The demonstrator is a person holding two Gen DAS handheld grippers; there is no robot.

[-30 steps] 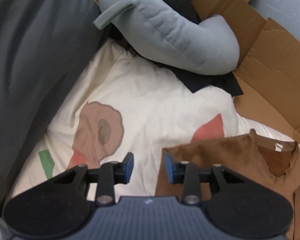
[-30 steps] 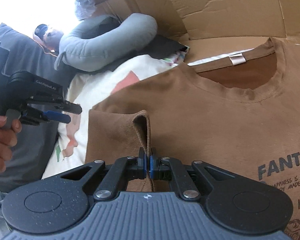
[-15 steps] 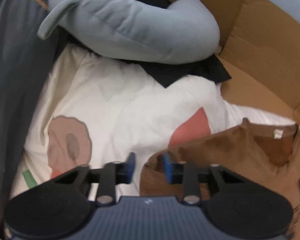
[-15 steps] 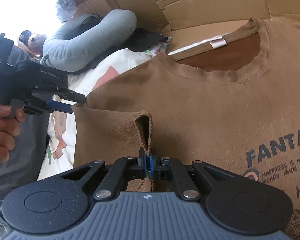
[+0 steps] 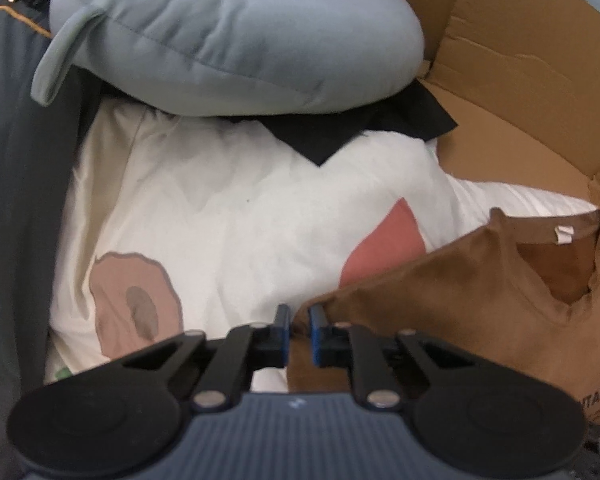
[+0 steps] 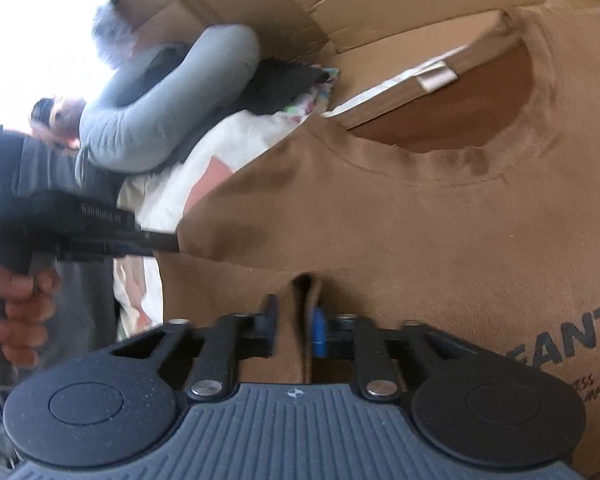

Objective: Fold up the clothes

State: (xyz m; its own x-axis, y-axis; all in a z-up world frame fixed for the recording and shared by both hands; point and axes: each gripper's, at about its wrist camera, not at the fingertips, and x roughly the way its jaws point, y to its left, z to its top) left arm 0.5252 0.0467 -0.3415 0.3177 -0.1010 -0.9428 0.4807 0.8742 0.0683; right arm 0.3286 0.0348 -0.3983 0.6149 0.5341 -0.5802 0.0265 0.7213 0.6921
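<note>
Right now the right gripper (image 6: 294,330) is partly open, its blue-padded fingers on either side of a soft fold in the brown shirt (image 6: 420,232) without pinching it. Beside it, the left gripper (image 5: 299,330) has a narrow gap, with the shirt's corner at its fingertips. Under the shirt lies a wrinkly white sheet (image 5: 240,216). Behind sit a puffy blue pillow (image 5: 228,36) and a stiff cardboard box (image 5: 512,92).

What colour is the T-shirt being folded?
Brown T-shirt with dark lettering; clearest in the right wrist view.
</note>
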